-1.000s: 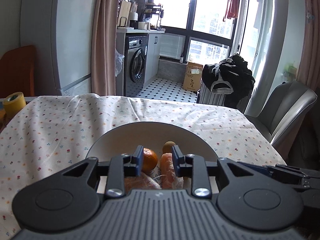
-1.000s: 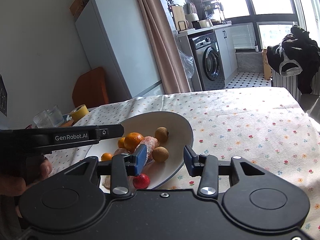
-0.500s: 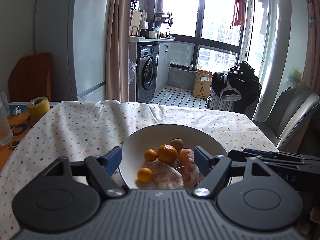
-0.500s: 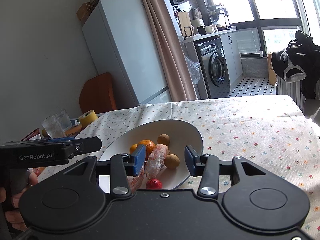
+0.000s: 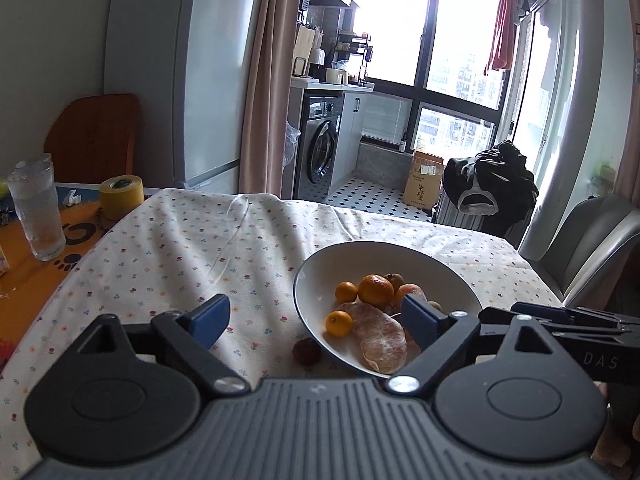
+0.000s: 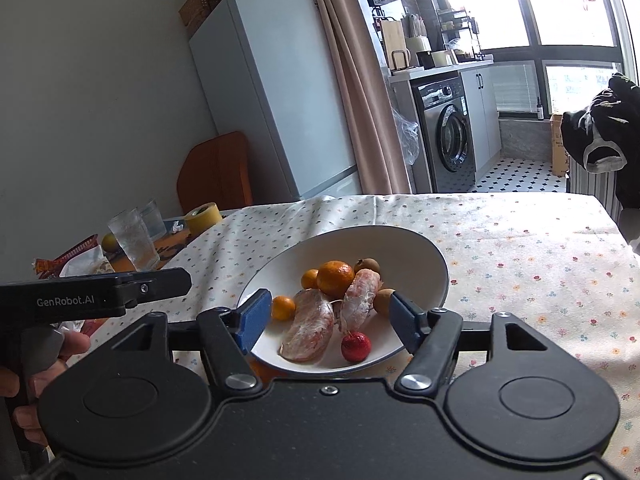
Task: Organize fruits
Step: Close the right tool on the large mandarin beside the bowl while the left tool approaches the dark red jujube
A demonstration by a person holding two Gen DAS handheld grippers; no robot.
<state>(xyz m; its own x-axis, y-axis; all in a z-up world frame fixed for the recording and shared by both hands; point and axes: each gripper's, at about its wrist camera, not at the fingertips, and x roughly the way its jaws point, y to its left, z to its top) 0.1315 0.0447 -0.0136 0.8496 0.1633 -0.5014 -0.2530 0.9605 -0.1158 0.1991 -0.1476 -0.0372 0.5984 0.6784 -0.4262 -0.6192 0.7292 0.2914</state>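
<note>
The side of the left hand-held gripper [image 6: 92, 296], seen from the right wrist view, reads "GenRobot.AI" in pale letters; a hand [image 6: 36, 364] grips its handle at the left edge of that view. In the left wrist view the body of the right hand-held gripper [image 5: 568, 340] shows the letters "DAS"; the rest of the word is out of sight. A cardboard box [image 5: 422, 180] on the tiled floor beyond the desk carries dark print too small to read.

Both hand-held grippers are released, blue pads spread wide, holding nothing. The left hand-held gripper [image 5: 316, 316] hangs over the near edge of the desk [image 5: 160, 248], its right pad in front of the white bowl [image 5: 384, 252]. The right hand-held gripper [image 6: 324, 320] frames the near part of the bowl [image 6: 400, 240] between its pads.

The bowl sits on the flowered cloth toward the near right part of the desk. It holds a mandarin [image 6: 335, 278], two small kumquats [image 6: 310, 279], two peeled citrus pieces [image 6: 310, 330] and two brown longans [image 6: 367, 266].

Only the right wrist view shows a red lychee [image 6: 355, 346] inside the bowl near its front rim. Only the left wrist view shows a dark red fruit [image 5: 306, 352] lying on the cloth just outside the bowl's near left rim.

A glass of water [image 5: 37, 208] and a yellow tape roll [image 5: 121, 197] stand at the far left corner.
</note>
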